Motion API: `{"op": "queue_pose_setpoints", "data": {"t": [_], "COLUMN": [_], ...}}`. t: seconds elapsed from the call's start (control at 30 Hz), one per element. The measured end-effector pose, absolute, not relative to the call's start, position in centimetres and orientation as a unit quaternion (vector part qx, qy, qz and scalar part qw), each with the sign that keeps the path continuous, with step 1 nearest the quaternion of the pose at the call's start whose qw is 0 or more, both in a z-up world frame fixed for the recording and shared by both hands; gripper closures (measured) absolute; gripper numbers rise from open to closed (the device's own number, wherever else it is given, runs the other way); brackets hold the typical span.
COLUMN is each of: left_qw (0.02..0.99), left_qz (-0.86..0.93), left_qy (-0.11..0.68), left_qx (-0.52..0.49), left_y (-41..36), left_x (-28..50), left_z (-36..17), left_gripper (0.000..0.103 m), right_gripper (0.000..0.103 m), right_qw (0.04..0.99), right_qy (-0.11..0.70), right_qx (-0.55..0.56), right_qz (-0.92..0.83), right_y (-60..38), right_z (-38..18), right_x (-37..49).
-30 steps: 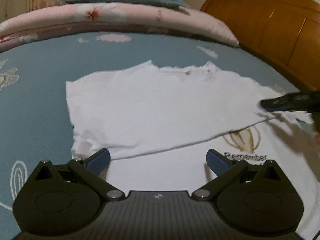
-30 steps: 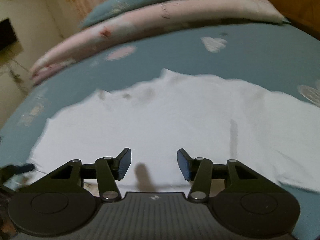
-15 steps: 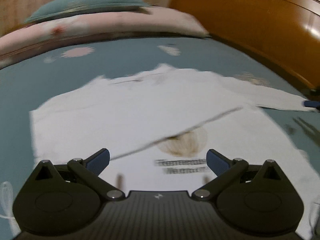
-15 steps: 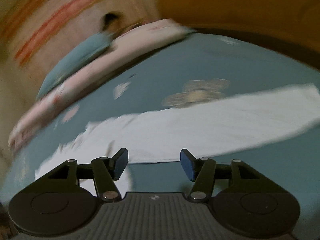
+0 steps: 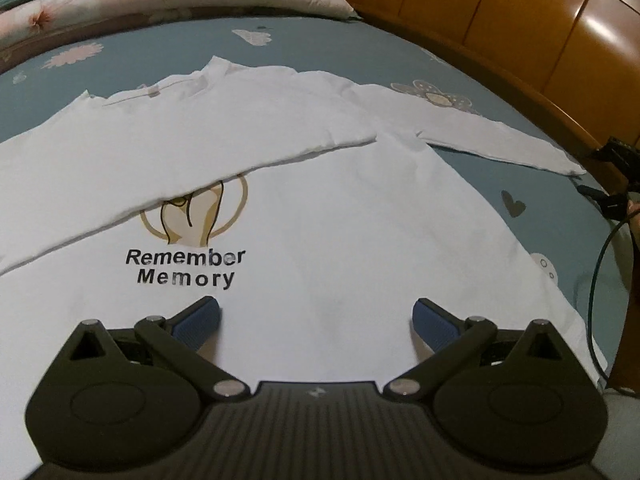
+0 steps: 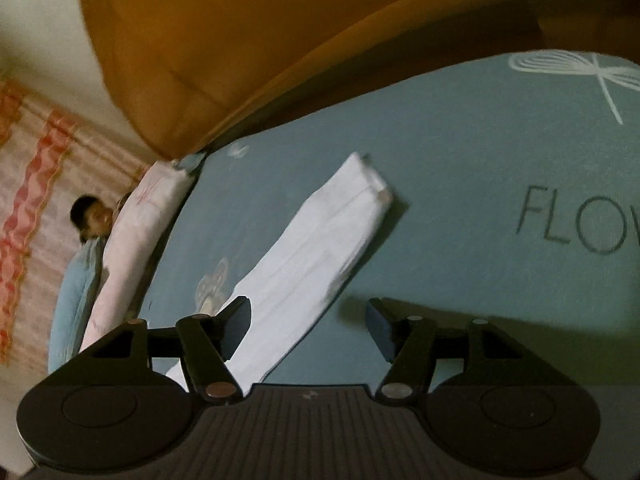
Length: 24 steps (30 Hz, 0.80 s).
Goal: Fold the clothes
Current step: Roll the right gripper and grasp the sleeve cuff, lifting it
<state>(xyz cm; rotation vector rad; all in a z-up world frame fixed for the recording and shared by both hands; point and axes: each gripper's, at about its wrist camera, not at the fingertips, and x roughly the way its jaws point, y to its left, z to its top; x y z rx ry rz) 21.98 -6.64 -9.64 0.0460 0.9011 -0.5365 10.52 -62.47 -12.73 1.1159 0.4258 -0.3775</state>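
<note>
Dim, warm indoor light. Left wrist view: sharp, with a bright glare streak on the wooden headboard and strong fisheye bowing at the edges. Right wrist view: darker, tilted, softly motion-blurred; the tool casts a shadow on the bed sheet; corners vignetted black.

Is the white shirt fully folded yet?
Partly: one sleeve lies folded across the shirt; the other sleeve is spread out.

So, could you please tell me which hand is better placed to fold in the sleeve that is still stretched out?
The right. The outstretched sleeve lies straight ahead of the right gripper, whose fingers have just been opening, nothing between them. The left gripper hovers over the shirt's body.
</note>
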Motion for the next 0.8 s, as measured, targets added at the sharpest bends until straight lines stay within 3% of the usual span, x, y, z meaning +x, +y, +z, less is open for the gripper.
{"op": "queue_pose_setpoints", "data": {"t": [0.37, 0.67, 0.77, 0.8], "left_qw": [0.867, 0.87, 0.871, 0.872], "left_qz": [-0.251, -0.258, -0.263, -0.264], "left_qy": [0.429, 0.418, 0.411, 0.409], "left_qx": [-0.03, -0.048, -0.052, -0.053], "left_y": [-5.8, -5.1, -4.9, -4.8], "left_x": [22.7, 22.9, 22.7, 22.7], "left_z": [-9.7, -9.9, -10.0, -10.0], "left_gripper": [0.001, 0.001, 0.001, 0.001], "right_gripper": [0.035, 0.036, 0.043, 0.053], "right_qw": [0.811, 0.848, 0.86, 0.864], "right_qy": [0.142, 0.151, 0.167, 0.172], "right_qx": [0.54, 0.483, 0.451, 0.441], "right_qz": [-0.175, -0.16, -0.169, -0.174], "right_y": [-65.3, -65.4, -64.8, -64.6], "right_z": [-14.2, -13.6, -13.4, -13.4], "right_x": [12.2, 14.7, 14.9, 14.9]}}
